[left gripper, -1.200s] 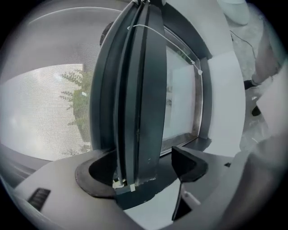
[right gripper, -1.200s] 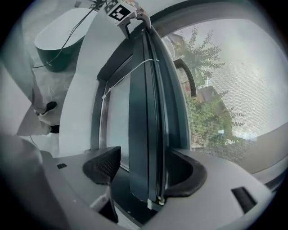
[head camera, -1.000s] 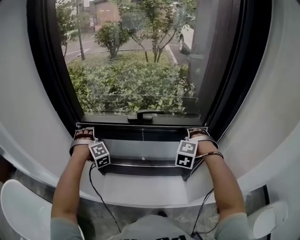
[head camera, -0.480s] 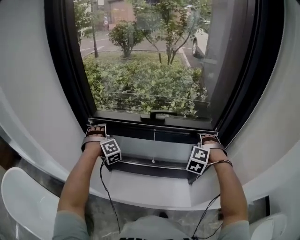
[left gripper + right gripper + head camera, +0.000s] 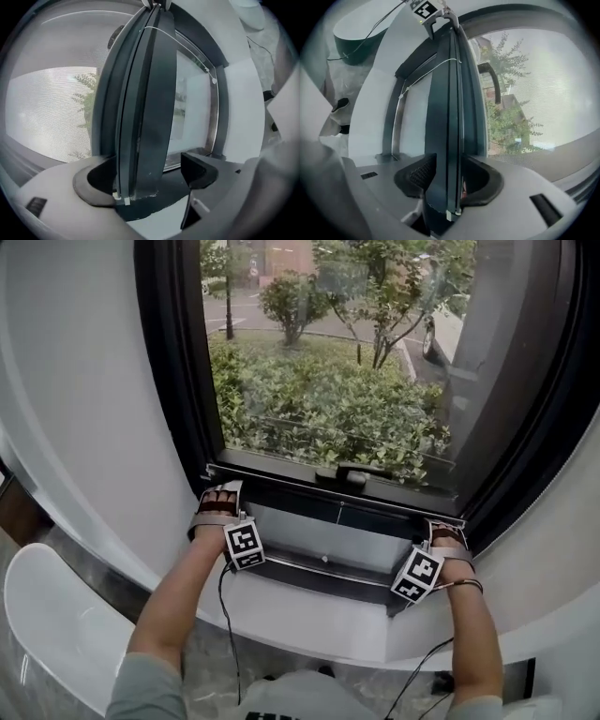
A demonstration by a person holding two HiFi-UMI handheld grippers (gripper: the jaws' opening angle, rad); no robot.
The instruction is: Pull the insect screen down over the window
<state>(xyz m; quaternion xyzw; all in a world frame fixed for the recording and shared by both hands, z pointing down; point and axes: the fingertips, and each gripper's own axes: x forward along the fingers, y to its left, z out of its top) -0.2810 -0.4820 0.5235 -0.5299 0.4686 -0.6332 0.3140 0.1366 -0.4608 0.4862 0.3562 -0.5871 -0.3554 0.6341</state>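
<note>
The insect screen's dark bottom bar (image 5: 337,495) runs across the low part of the window, with a small handle (image 5: 349,474) at its middle. My left gripper (image 5: 220,507) is at the bar's left end. Its jaws have just been opening: in the left gripper view the bar (image 5: 145,93) stands between the pads (image 5: 199,171), with a gap to the right pad, so my left gripper (image 5: 145,180) is open. My right gripper (image 5: 445,535) is at the right end. Its jaws have just been closing, and both pads (image 5: 423,176) press on the bar (image 5: 450,93).
Grey mesh (image 5: 47,108) (image 5: 534,93) fills the pane above the bar, with shrubs and a street behind it. A white cord (image 5: 426,72) hangs below the bar. A dark frame (image 5: 173,362) borders the window, above a white sill (image 5: 309,615). A white seat (image 5: 47,615) is at lower left.
The head camera has swung, so the window now sits further right and tilted in the picture. Both grippers stay at the two ends of the bar.
</note>
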